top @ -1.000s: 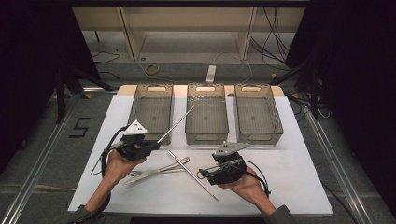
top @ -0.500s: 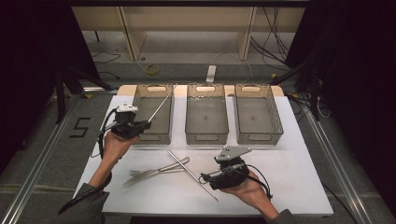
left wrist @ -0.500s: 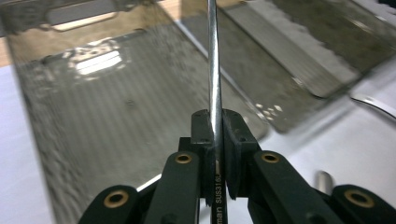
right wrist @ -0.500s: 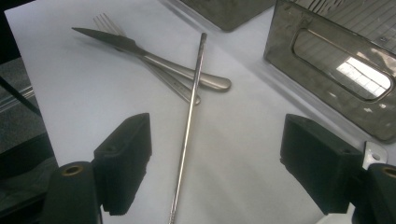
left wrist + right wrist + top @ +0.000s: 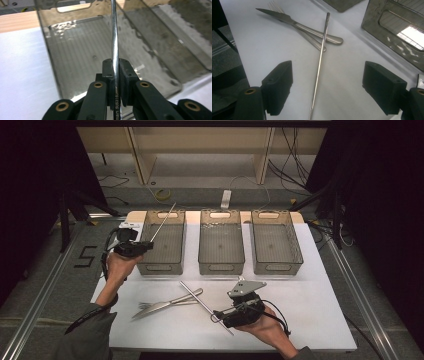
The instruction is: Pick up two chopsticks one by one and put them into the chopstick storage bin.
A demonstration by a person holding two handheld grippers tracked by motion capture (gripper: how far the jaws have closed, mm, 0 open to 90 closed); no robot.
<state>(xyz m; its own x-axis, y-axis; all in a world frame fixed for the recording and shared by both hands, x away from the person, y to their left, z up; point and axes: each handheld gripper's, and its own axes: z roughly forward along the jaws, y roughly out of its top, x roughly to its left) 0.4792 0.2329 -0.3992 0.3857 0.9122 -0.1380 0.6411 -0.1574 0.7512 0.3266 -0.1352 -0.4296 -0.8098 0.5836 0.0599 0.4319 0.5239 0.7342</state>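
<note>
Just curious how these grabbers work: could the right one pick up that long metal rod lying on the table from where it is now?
Probably yes. The right gripper has its fingers spread wide, with the metal rod lying bare on the table between them. Only its far end crosses the knife.

My left gripper (image 5: 134, 248) is clamped tight, its two black jaws pressed together on a thin metal rod (image 5: 114, 37) that runs straight out ahead between the pads. My left forearm reaches forward and up from the bottom left, wrist bent so the gripper points to the right. My right gripper (image 5: 235, 312) sits low near me, jaws spread wide apart and holding nothing, hand cupped under its body.
</note>
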